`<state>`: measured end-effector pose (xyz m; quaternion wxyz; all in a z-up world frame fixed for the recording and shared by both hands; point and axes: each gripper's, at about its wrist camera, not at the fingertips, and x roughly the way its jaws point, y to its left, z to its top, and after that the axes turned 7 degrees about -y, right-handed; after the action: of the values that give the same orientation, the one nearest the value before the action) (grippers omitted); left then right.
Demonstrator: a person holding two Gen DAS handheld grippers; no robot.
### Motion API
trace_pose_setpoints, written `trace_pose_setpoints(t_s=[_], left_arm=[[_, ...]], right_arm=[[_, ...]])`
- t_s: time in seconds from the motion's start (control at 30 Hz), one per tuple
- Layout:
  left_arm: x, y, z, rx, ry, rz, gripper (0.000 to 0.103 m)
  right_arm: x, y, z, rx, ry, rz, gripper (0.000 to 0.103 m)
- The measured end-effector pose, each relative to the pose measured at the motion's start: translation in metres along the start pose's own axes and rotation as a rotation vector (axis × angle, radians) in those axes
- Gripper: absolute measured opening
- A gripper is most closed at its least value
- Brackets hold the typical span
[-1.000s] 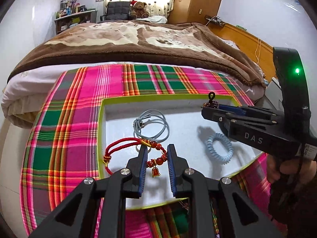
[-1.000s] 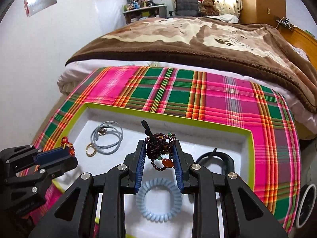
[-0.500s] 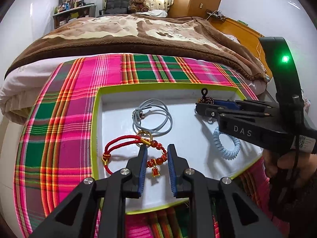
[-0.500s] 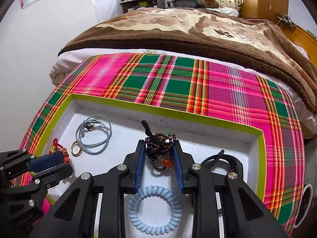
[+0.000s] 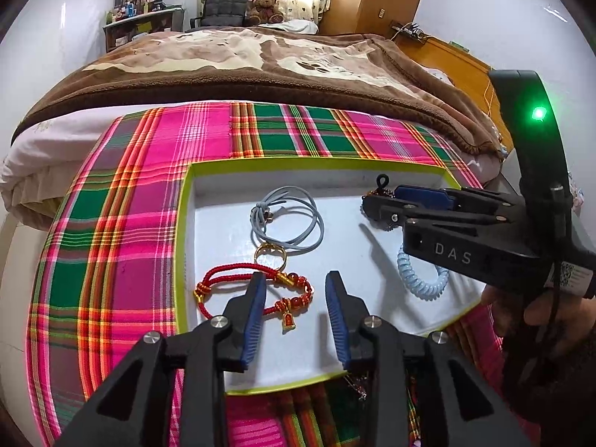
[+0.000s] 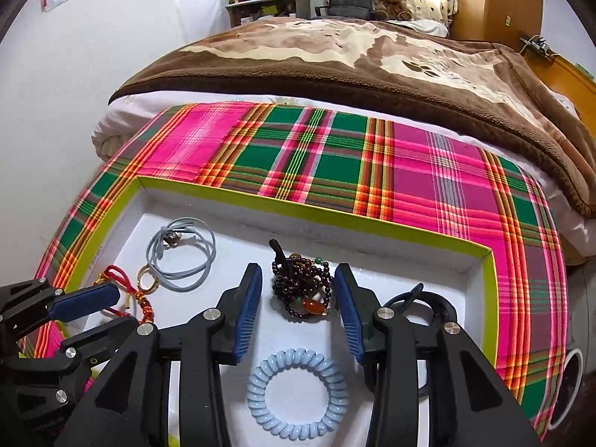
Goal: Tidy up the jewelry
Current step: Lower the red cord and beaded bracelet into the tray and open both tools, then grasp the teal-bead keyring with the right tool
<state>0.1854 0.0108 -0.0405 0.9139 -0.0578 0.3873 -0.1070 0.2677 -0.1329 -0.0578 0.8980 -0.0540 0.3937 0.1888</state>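
A white tray (image 5: 208, 201) with a green rim lies on a pink and green plaid cloth (image 5: 130, 205), and all the jewelry is inside it.

The left tongs (image 5: 296, 309) are released, with their two blue pads wide apart. Between them lies the beaded part of the red cord bracelet (image 5: 238, 275), with a small gold bell hanging from it. The left pad stands over the red cord itself; whether it touches the cord I cannot tell. The right pad is apart from the beads. Just behind the bracelet lies a gold ring (image 5: 270, 253), and behind that a gray cord loop (image 5: 287, 223).

The right tongs (image 6: 298, 309) are also released. The dark bead bracelet (image 6: 301, 287), a small heap with one orange bead at the front, lies on the tray floor between the two pads. It is near both pads, and on the right side some beads come very close to the pad. In front of the bracelet, nearer to the camera and between the arms of the tongs, lies a light blue spiral hair tie (image 6: 298, 391). A black hair clip (image 6: 421, 298) lies to the right, partly hidden behind the right arm of the tongs.
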Motion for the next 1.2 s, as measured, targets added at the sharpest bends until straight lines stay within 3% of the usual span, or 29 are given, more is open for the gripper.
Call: trace_pose_setpoints(t_s=[0.33,0.7,1.2], left_arm=[[-0.022,-0.007,-0.003,0.006,-0.032,0.012,0.044],[-0.067,-0.014,-0.013,-0.011,-0.09,0.004,0.05],[-0.106,-0.013,-0.05,-0.074,-0.138,-0.044,0.056]], right_arm=[[-0.028,0.008,0.0,0.009,-0.057,0.016,0.042],[-0.086,0.013,-0.016,0.047,-0.156,0.045,0.042],[-0.139,0.009,-0.093,0.125,-0.178,0.068,0.042]])
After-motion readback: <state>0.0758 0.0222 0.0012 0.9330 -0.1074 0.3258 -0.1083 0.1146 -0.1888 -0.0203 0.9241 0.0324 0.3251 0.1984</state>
